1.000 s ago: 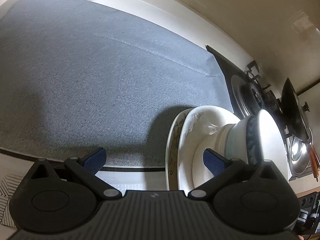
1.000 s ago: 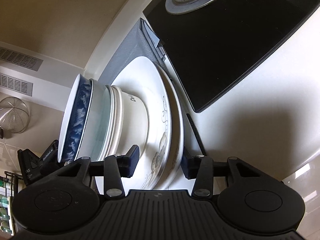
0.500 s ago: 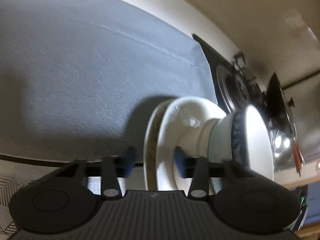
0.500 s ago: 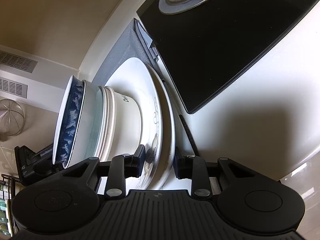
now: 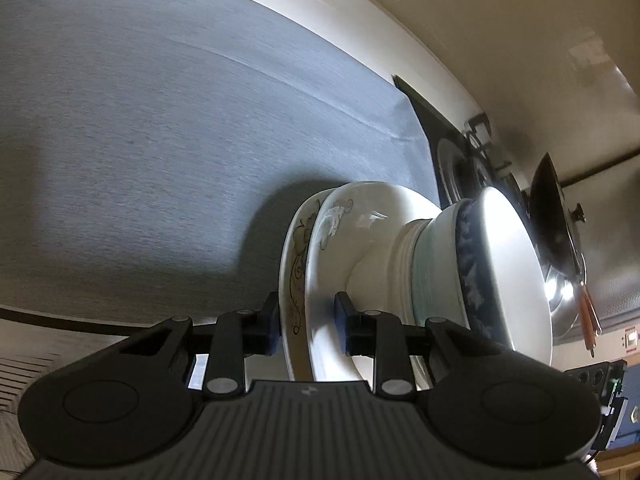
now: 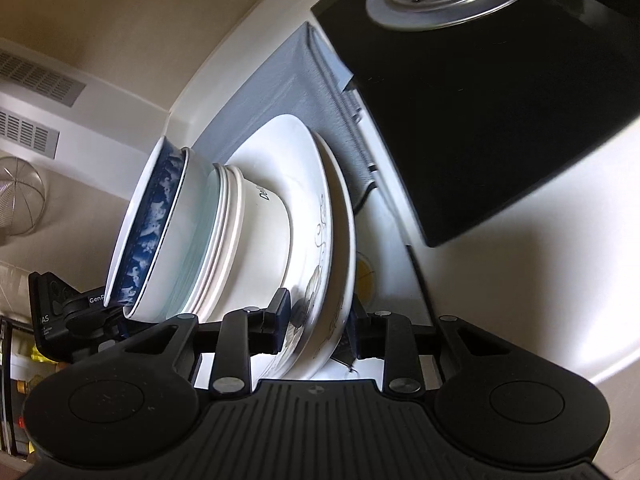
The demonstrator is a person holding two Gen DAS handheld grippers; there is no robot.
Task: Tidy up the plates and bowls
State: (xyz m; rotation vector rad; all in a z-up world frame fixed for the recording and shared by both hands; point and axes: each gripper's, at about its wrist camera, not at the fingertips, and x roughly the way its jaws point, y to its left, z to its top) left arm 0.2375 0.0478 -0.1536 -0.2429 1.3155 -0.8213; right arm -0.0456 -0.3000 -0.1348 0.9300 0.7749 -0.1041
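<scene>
A stack of dishes appears sideways in both wrist views. Two white floral plates [image 5: 298,264] [image 6: 340,216] form its base. On them sit a white ribbed bowl [image 5: 404,248] [image 6: 264,240], a pale green bowl and a blue-patterned bowl [image 5: 504,256] [image 6: 156,216]. My left gripper [image 5: 307,320] is shut on the rim of the two plates, one pad on each face. From the opposite side my right gripper [image 6: 318,326] is shut on the same rim. The stack is beside the edge of the grey mat [image 5: 160,140].
A black glass stove [image 6: 500,100] with a steel burner [image 6: 448,4] lies close beside the stack. A dark wok [image 5: 556,216] stands on the stove. The grey mat stretches wide to the other side. A wire strainer [image 6: 20,204] hangs on the wall.
The left jaws went from wide open to shut on the plates' rim. The right jaws narrowed onto the rim. Both grippers shifted a little with the stack.
</scene>
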